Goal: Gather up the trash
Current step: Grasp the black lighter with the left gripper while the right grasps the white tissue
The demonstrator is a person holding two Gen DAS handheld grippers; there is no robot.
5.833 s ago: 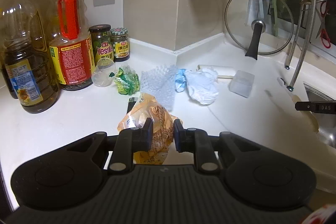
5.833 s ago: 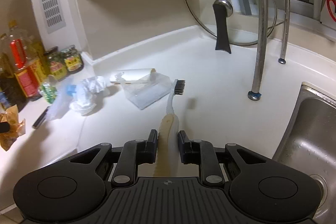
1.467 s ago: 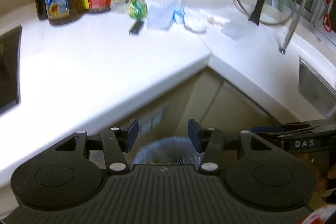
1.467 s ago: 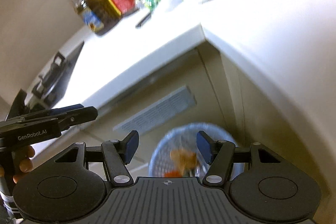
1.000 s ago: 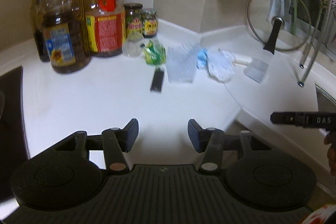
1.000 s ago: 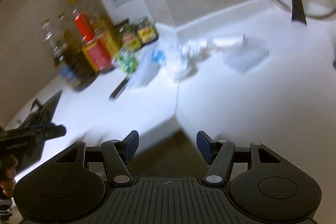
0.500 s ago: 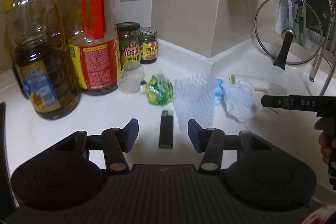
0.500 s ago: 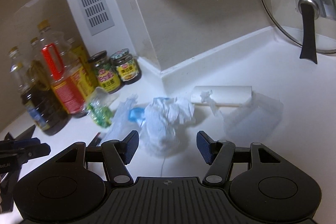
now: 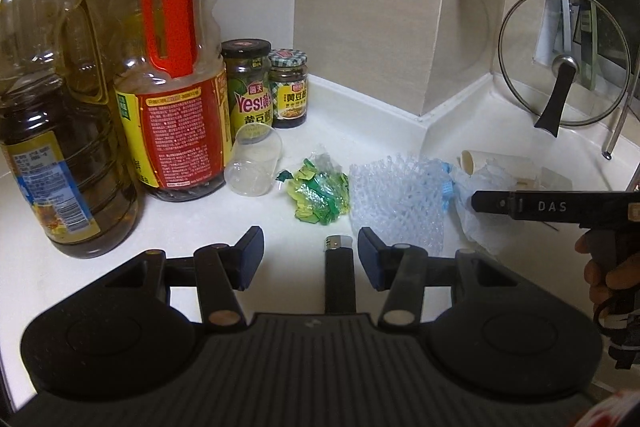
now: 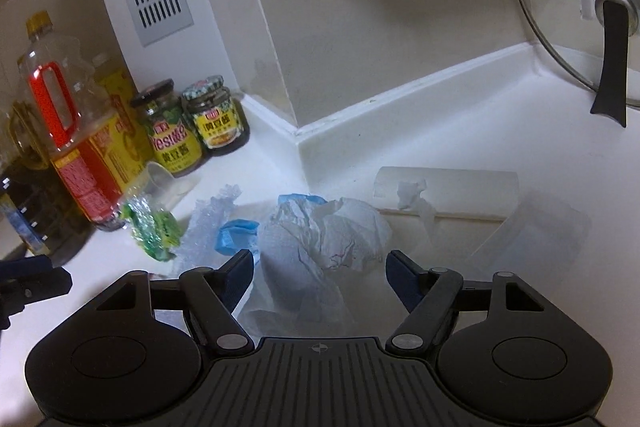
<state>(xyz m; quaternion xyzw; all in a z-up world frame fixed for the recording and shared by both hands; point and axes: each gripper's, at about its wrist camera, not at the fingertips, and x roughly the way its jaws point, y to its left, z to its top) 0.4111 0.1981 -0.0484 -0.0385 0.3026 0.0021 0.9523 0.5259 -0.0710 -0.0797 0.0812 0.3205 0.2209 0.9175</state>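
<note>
From the left wrist camera, the left gripper (image 9: 311, 253) hangs over a white kitchen counter (image 9: 100, 275), jaws about half apart and gripping nothing; a black lighter (image 9: 339, 273) lies on the counter between the fingers, nearer the right one, its lower end hidden by the gripper body. Trash sits at 12 to 1 o'clock: a crumpled green wrapper (image 9: 318, 195), a clear bubble-wrap sheet (image 9: 396, 195) and, behind the other tool, a white tissue wad (image 9: 478, 211). That tool's arm enters at 3 o'clock marked "DAS" (image 9: 552, 206), a hand (image 9: 604, 273) beneath it cut off by the frame edge. At 10 to 11 o'clock stand oil bottles, one with a red handle (image 9: 170, 67) and a red label too small to read, a jar reading "Yes!" (image 9: 247, 87), a second jar (image 9: 288, 89) in Chinese characters, and a clear cup (image 9: 254, 167) on its side. A glass lid (image 9: 562, 83) leans at 2 o'clock

From the right wrist camera, the right gripper (image 10: 320, 277) has just been opening, its jaws now wide, straddling the tissue wad (image 10: 324, 239) without the pads pressing it. A blue scrap (image 10: 236, 233) touches the wad at 10 o'clock; the green wrapper (image 10: 154, 229) lies further left. A cardboard roll (image 10: 448, 193) and a hazy clear plastic box (image 10: 536, 231) lie at 1 to 2 o'clock. The "Yes!" jar (image 10: 172, 137) shows at 10 o'clock; the left tool's tip (image 10: 28, 281) pokes in at 9 o'clock
</note>
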